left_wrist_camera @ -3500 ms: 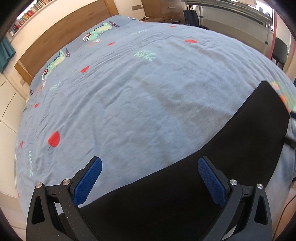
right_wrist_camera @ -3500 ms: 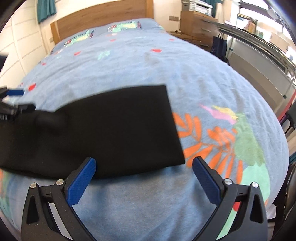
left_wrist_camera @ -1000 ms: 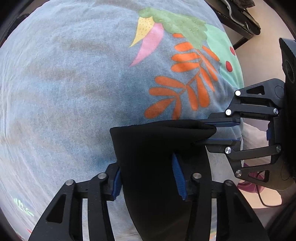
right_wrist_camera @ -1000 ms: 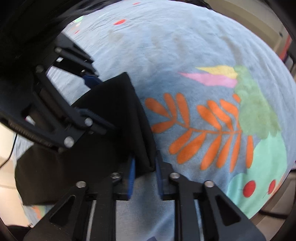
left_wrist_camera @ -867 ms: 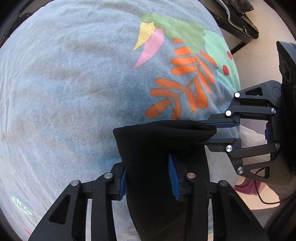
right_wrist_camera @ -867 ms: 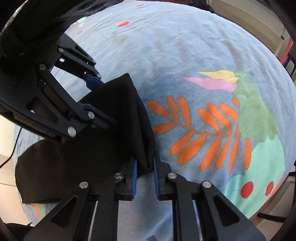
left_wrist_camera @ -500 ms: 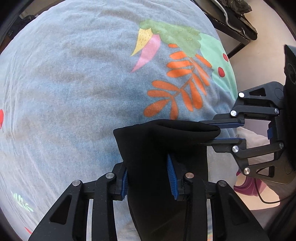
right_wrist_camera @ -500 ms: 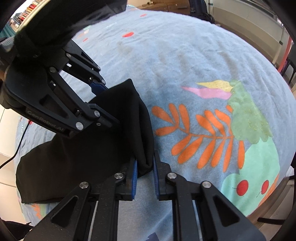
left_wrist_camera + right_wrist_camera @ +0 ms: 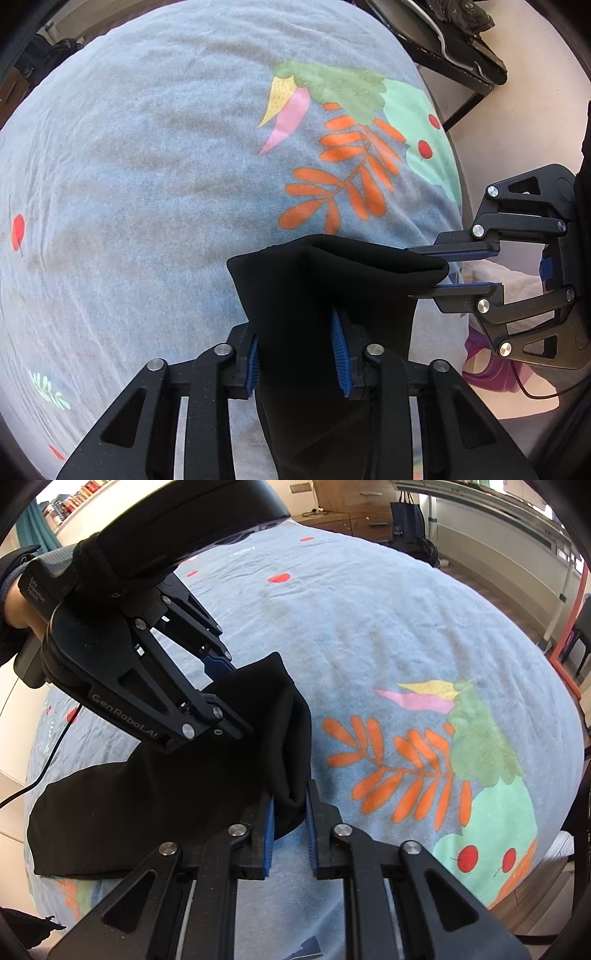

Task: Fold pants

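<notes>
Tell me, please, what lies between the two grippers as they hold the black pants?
Only the pants: their raised edge spans from the left gripper to the right gripper, above the blue bedsheet. The left wrist view shows it best.

Each gripper is a black, matte plastic frame with triangular cut-outs and paired parallel linkage bars. Round silver screw heads mark every pivot. The fingers [image 9: 339,352] carry ribbed blue pads on their inner faces. The left gripper [image 9: 225,698] has a white "GenRobot.AI" marking along one arm and small white lettering on its rounded housing. A thin black cable [image 9: 48,760] trails from its body. The right gripper [image 9: 430,267] has the same build. The person's sleeve [image 9: 7,579] is dark.
</notes>
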`<move>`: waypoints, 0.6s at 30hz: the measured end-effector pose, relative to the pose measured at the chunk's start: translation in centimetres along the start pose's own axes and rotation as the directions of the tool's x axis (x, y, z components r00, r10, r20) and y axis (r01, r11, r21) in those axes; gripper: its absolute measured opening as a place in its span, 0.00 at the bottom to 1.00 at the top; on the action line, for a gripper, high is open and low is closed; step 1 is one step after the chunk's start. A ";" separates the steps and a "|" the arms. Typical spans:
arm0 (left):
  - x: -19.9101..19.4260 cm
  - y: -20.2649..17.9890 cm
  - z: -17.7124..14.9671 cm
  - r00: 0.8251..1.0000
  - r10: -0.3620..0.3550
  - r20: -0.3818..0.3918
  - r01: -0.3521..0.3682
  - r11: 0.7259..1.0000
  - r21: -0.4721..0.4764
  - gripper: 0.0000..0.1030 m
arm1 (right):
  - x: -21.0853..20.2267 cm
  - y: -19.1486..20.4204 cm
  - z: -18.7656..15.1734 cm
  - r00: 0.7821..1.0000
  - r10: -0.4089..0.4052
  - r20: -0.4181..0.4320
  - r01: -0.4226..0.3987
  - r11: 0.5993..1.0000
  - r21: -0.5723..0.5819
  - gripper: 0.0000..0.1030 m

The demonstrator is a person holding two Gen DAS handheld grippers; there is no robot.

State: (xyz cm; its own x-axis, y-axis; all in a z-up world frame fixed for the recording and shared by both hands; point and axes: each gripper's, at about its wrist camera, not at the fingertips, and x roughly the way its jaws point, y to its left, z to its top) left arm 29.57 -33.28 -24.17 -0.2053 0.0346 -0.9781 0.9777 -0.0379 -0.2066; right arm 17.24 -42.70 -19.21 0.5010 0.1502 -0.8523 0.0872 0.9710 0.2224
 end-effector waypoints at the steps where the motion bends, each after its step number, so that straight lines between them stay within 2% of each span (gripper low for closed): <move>1: -0.2 0.0 -0.1 1.000 0.003 0.005 -0.003 1.000 0.003 0.23 | -0.1 0.2 0.0 1.000 0.000 0.005 0.000 1.000 -0.008 0.00; 5: -1.4 -0.4 -1.1 1.000 0.002 0.028 -0.002 1.000 -0.002 0.16 | -0.9 1.1 -0.1 1.000 -0.003 0.019 0.004 0.999 -0.045 0.00; 18: -4.2 -2.8 -3.7 0.993 0.024 0.113 -0.022 0.999 -0.023 0.14 | -4.5 4.5 -0.9 0.998 -0.002 0.060 0.011 0.989 -0.147 0.00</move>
State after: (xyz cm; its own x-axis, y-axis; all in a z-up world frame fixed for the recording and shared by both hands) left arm 27.79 -29.66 -19.42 -0.1851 -0.0795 -0.9795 0.9827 -0.0152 -0.1844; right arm 14.62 -38.84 -14.83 0.5512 0.1365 -0.8231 -0.0348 0.9894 0.1408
